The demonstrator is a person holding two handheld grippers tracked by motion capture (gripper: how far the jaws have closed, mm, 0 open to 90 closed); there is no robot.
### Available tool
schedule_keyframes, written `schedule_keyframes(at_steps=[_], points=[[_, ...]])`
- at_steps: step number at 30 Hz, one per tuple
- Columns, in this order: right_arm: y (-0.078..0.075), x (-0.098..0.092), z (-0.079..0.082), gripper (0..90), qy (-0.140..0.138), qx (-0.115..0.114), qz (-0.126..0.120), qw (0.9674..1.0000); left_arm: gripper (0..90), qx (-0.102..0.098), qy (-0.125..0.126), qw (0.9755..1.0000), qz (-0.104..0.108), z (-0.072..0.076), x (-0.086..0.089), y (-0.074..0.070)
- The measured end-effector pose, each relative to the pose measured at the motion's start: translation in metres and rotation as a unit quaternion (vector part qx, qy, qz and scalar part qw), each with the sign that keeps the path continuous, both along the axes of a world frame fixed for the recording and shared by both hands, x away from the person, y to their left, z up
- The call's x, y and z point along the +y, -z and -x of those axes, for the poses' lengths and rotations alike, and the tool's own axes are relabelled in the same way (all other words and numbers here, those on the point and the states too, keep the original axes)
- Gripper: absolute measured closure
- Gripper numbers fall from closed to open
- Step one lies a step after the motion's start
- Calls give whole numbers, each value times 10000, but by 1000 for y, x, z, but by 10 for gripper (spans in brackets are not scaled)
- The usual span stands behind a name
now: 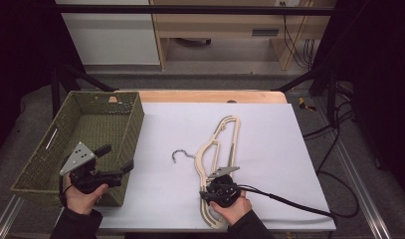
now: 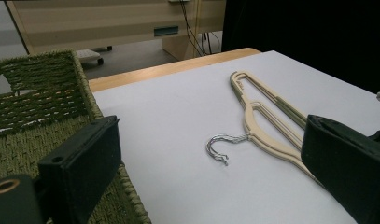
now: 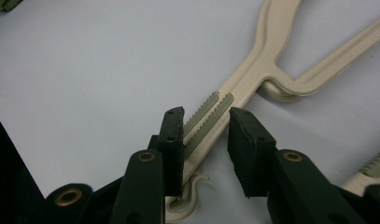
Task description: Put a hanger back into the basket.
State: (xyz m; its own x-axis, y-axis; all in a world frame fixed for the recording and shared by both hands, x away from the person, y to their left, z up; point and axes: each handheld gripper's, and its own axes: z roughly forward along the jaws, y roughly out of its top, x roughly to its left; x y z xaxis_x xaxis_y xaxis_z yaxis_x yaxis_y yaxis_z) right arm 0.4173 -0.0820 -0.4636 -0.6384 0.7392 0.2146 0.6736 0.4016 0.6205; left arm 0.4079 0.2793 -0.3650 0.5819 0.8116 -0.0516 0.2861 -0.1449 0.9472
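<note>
Two risks, biggest thing first:

- Woven green rectangular basket (image 1: 88, 130), frame left: your left gripper (image 1: 116, 159) hovers spread beside it, empty.
- Cream plastic hanger (image 1: 221, 144), centre of the white sheet: your right gripper (image 3: 205, 140) straddles its ribbed arm without clamping; an off-centre pinch could let it slide.

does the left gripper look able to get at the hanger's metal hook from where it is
Probably yes: the left gripper stands open by the basket, and only bare white sheet lies between it and the metal hook.
</note>
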Motion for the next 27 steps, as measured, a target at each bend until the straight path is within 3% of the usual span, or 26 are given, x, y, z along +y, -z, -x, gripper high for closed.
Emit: schedule_keyframes(at_steps=[8, 9, 10, 12, 15, 20, 21, 24, 25, 27], points=[[-2, -7, 1, 684, 113, -29, 150, 9998, 50, 0, 15, 10000, -28, 0, 0, 0], [-1, -7, 0, 664, 96, -94, 173, 9998, 51, 7, 16, 10000, -26, 0, 0, 0], [1, -3, 1, 631, 247, -16, 169, 9995, 50, 12, 24, 10000, -39, 0, -1, 0], [3, -4, 0, 629, 184, -88, 216, 9996, 51, 20, 36, 10000, -55, 0, -1, 1], [2, -5, 0, 651, 215, -50, 182, 9996, 51, 21, 33, 10000, -33, 0, -2, 1], [-2, -10, 1, 695, 289, -22, 358, 9989, 51, 20, 36, 10000, -57, 0, -2, 1], [-4, -14, 0, 706, 448, 89, 328, 9984, 51, 20, 27, 10000, -31, 0, -3, 1], [-5, -17, -1, 704, 459, 37, 310, 9985, 51, 33, 38, 10000, -69, 0, -3, 2], [-5, -17, -2, 587, 517, -88, 268, 9983, 52, 48, 51, 10000, -70, -1, -5, 2], [-3, -15, -4, 585, 546, -158, 265, 9980, 53, 41, 46, 10000, -44, -1, -6, 3]])
